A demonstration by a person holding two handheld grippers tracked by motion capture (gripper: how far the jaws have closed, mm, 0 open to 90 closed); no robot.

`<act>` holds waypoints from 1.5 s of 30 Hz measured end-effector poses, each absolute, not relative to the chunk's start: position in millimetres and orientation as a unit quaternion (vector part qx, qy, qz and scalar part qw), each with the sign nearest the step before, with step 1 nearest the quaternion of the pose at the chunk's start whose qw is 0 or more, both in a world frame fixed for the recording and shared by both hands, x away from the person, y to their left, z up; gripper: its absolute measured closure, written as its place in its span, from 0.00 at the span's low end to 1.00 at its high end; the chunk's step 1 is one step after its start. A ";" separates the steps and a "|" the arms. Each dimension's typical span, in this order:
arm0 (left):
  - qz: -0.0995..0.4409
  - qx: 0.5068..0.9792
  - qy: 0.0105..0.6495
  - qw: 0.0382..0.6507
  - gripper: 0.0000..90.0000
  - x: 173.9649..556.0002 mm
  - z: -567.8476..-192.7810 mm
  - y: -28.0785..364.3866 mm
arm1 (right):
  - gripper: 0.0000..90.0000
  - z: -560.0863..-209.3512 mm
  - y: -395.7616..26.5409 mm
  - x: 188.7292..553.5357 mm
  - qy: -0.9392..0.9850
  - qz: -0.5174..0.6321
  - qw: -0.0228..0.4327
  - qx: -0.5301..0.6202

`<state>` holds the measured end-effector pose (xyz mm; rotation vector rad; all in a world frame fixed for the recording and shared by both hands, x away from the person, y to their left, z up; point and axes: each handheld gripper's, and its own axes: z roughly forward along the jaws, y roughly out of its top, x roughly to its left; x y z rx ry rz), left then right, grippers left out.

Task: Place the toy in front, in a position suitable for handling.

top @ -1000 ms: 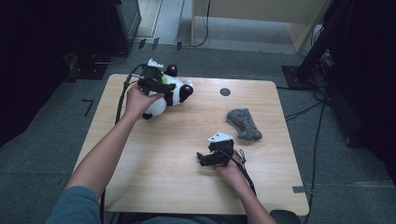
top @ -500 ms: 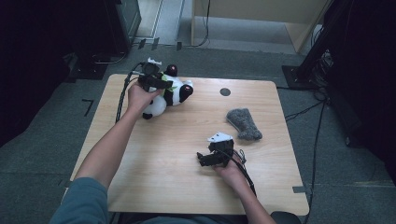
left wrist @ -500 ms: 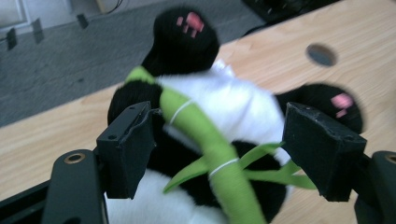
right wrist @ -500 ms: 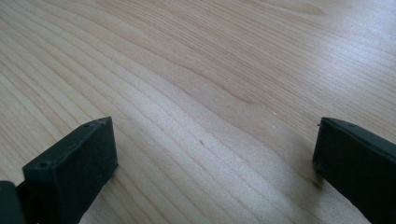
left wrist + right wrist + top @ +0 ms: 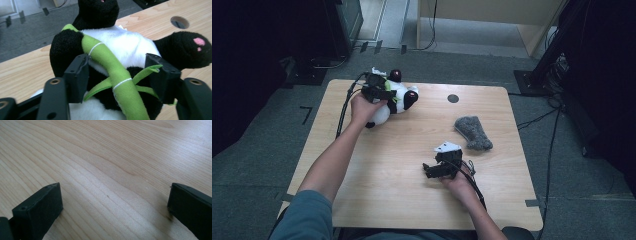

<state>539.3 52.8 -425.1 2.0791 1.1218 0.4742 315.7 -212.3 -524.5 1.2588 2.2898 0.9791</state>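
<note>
While the left hand-held gripper (image 5: 379,92) sits on the panda plush (image 5: 394,97) at about 10 o'clock on the bench (image 5: 377,200) in the high view, the right hand-held gripper (image 5: 439,167) rests near 5 o'clock of the bench's centre, well apart from the toy. A grey plush piece (image 5: 473,132) lies at 1 o'clock from the right hand-held gripper.

Seen from the left gripper view, the jaws have just been closing around the panda plush (image 5: 117,45); both pads press its black midsection, with the green bamboo stalk (image 5: 110,67) running between them from 11 o'clock down to 6 o'clock.

From the right gripper view, the right hand-held gripper (image 5: 112,202) has its jaws spread wide over the bare bench (image 5: 112,157), with nothing between them.
</note>
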 end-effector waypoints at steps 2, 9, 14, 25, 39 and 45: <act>0.187 0.807 0.435 0.353 0.54 539.0 -425.3 52.1 | 0.00 -524.5 -212.3 315.7 0.808 0.345 0.174 0.444; 0.180 0.800 0.445 0.360 0.77 534.3 -422.3 52.7 | 0.00 -524.5 -212.3 315.7 0.808 0.346 0.174 0.444; 0.162 0.790 0.458 0.373 0.81 534.8 -418.8 56.3 | 0.00 -524.4 -212.2 315.6 0.808 0.346 0.174 0.445; 0.149 0.796 0.445 0.384 0.84 522.6 -407.8 57.1 | 0.00 -524.4 -212.1 315.5 0.807 0.345 0.174 0.446; 0.135 0.796 0.424 0.410 0.84 486.4 -396.5 55.8 | 0.00 -524.3 -212.4 315.5 0.808 0.344 0.174 0.445; 0.131 0.799 0.411 0.420 0.84 461.7 -386.0 49.6 | 0.00 -524.4 -212.6 315.5 0.807 0.344 0.174 0.446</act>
